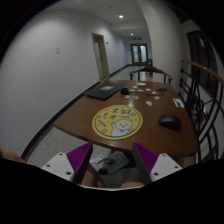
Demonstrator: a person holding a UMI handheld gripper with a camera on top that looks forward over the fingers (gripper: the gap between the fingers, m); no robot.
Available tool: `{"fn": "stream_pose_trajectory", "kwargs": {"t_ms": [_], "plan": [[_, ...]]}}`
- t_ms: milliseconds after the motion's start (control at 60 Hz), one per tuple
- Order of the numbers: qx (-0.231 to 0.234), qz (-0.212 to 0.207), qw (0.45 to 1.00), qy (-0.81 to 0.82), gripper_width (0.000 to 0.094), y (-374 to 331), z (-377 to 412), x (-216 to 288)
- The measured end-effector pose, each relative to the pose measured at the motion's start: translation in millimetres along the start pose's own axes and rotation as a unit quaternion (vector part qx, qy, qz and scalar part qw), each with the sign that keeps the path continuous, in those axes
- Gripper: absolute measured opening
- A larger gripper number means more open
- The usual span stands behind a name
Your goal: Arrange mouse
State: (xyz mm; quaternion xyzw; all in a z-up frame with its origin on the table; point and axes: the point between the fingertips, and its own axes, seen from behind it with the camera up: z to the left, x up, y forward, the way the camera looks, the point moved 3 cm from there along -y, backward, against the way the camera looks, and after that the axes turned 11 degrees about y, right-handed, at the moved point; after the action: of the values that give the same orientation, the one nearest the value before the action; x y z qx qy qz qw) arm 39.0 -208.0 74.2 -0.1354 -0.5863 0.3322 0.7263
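A black mouse (170, 121) lies on the brown wooden table (80, 115), just right of a round yellow mouse pad (118, 122) with a white picture on it. My gripper (112, 156) is held low in front of the table's near edge, short of the pad and left of the mouse. Its fingers are open with the purple pads (77, 156) facing each other, and nothing is held. Between the fingers I see only a grey shape below the table edge, which I cannot identify.
A dark flat object (101, 91) lies on the far left of the table. Small white and dark items (150, 90) are scattered at the far end. A dark chair frame (207, 95) stands to the right. A corridor with doors (100, 55) runs behind.
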Motion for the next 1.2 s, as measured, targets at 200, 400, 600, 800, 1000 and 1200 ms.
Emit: {"fn": "stream_pose_trajectory", "kwargs": {"t_ms": [200, 400, 600, 800, 1000, 1200], "plan": [[-0.038, -0.007, 0.999, 0.023, 0.0811, 2, -58, 8], [-0.107, -0.040, 0.993, 0.035, 0.0807, 22, -156, 37], [-0.151, -0.034, 0.987, 0.032, 0.0808, 60, -231, 55], [-0.150, -0.015, 0.988, 0.032, 0.0805, 100, -264, 77], [-0.151, -0.016, 0.988, 0.033, 0.0774, 138, -290, 114], [-0.147, -0.015, 0.988, 0.055, 0.0434, 152, -298, 125]]}}
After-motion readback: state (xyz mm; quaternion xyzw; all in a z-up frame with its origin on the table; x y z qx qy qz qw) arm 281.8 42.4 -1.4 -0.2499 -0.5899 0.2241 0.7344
